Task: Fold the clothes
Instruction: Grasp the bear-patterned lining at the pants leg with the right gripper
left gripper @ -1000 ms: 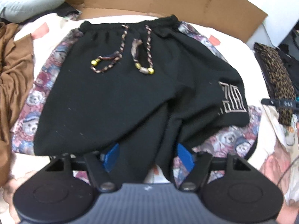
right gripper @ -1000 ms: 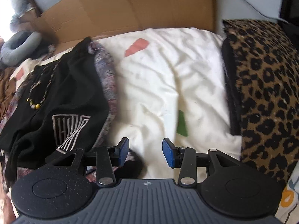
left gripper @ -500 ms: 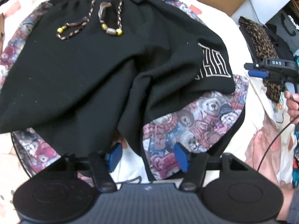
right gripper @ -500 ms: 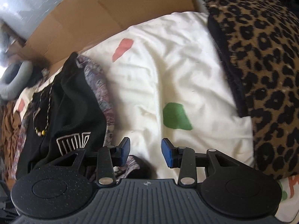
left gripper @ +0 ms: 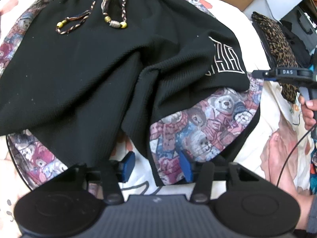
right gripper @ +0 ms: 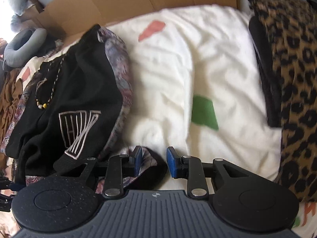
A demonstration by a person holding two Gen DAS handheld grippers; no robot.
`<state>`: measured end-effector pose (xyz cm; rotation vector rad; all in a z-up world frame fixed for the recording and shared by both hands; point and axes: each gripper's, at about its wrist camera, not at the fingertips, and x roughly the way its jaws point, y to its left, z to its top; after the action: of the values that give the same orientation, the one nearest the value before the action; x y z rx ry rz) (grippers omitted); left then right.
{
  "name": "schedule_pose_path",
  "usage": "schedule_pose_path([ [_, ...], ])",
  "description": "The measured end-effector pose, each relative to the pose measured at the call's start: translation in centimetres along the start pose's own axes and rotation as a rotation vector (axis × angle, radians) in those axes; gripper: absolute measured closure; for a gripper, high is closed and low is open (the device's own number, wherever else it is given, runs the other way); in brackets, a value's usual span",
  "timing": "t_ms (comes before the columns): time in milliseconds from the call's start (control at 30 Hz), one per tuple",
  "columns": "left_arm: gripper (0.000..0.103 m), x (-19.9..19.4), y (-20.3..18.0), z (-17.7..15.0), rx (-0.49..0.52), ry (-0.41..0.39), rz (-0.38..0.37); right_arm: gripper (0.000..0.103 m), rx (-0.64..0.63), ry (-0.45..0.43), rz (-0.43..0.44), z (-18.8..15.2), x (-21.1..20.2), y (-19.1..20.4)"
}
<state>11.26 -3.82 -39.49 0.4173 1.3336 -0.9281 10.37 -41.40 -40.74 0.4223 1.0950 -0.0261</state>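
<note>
Black shorts (left gripper: 95,63) with teddy-bear print side panels lie flat on the bed, waistband far, beaded drawstring (left gripper: 116,23) on top. My left gripper (left gripper: 157,166) hangs over the near hem of the right leg. Its jaws are closing, with the bear-print hem corner (left gripper: 168,158) between the pads, and the left pad still stands clear of the cloth. My right gripper (right gripper: 154,160) is at the outer corner of that leg. Its jaws are also closing around a fold of hem (right gripper: 150,162), not visibly pinched. The shorts' white logo (right gripper: 79,127) faces up.
A leopard-print garment (right gripper: 293,79) lies along the right side of the white sheet (right gripper: 178,59). Cardboard (right gripper: 138,0) stands behind the bed. A grey neck pillow (right gripper: 21,47) and brown clothing (right gripper: 10,91) lie at the far left. A hand (left gripper: 309,111) holds the right gripper's handle.
My left gripper has dropped and slid right, from mid-shorts to the right leg's hem, and its jaws have narrowed. The right gripper's jaws have narrowed over the hem corner.
</note>
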Motion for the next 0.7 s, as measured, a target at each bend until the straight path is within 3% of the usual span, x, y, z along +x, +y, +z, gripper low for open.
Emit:
schedule_pose_path([
  [33, 0.053, 0.0, 0.0, 0.0, 0.002, 0.001, -0.002, 0.070, 0.000, 0.009, 0.002, -0.2, 0.1, -0.1],
  [200, 0.054, 0.2, 0.1, 0.0, 0.017, 0.011, -0.020, 0.092, -0.004, 0.038, 0.019, -0.8, 0.2, -0.2],
  [600, 0.055, 0.7, -1.1, 0.1, 0.065, 0.037, -0.050, 0.097, -0.056, 0.021, 0.011, -1.1, -3.3, 0.7],
  [700, 0.059, 0.4, -1.2, 0.2, 0.060, 0.022, -0.101, 0.097, -0.038, -0.005, -0.022, -1.6, -4.8, 0.4],
])
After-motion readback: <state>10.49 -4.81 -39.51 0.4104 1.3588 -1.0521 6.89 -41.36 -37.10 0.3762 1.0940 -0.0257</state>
